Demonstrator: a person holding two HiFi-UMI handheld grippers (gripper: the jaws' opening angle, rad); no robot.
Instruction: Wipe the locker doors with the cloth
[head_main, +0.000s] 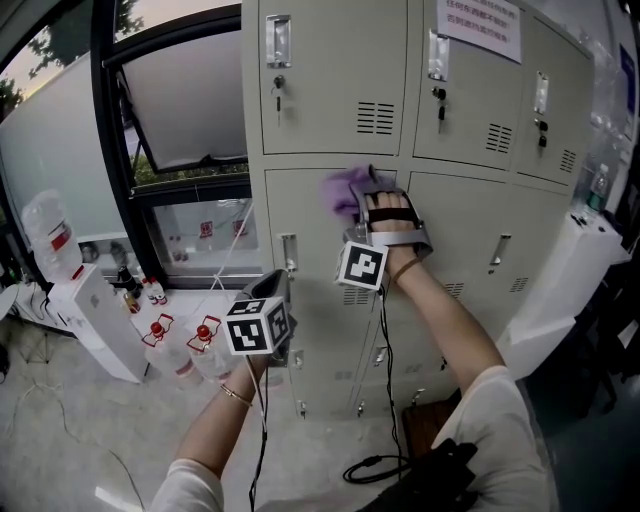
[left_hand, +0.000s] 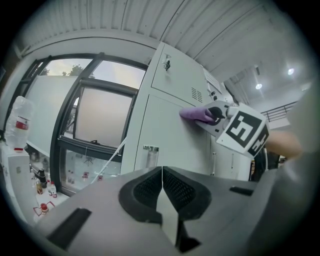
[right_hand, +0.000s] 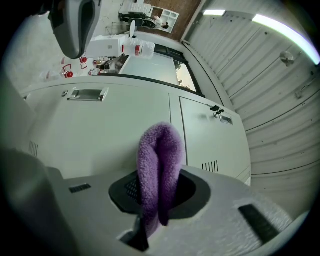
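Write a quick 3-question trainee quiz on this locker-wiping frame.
1. True or false: the left claw holds the cloth.
2. Cloth colour? A green, B purple, C white.
3. Fill in: the right claw presses the cloth against a locker ____.
Key: 1 false, the left claw is shut and empty; 2 B; 3 door.
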